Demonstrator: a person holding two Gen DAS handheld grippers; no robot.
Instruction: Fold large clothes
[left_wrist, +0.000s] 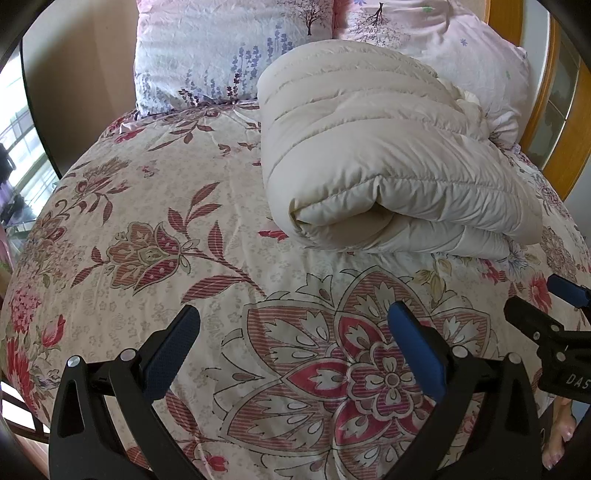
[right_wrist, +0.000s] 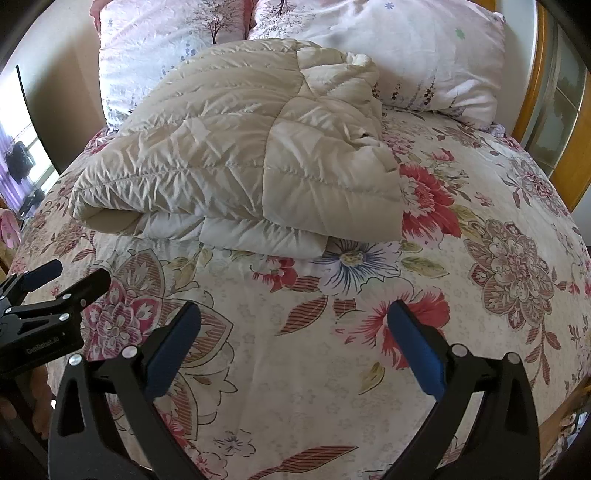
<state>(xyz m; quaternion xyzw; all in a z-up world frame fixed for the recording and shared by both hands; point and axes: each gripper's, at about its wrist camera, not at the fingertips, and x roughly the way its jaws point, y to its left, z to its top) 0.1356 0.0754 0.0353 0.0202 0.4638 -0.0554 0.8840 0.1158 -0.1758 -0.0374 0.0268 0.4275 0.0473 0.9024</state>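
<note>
Your 2 grippers, left gripper (left_wrist: 293, 328) and right gripper (right_wrist: 293, 325), hover spread and empty above the bedspread (left_wrist: 147, 221), so the cream jacket (right_wrist: 236, 155) looks folded; next, check its loose hem.

A bed (left_wrist: 155, 206) fills the space under and ahead of the jaws, covered in a cream spread (right_wrist: 332, 369) printed with red and pink flowers. Far ahead of the jaws, two pale pink pillows (left_wrist: 207, 55) (right_wrist: 424, 48) with tree and lavender prints lean at the head of the bed. Beyond them to the left is a plain beige wall (left_wrist: 81, 74). Far left of the jaws, a bright window (left_wrist: 22, 147) lets daylight in. To the right stands a wooden frame (right_wrist: 569, 155) with glass panels
</note>
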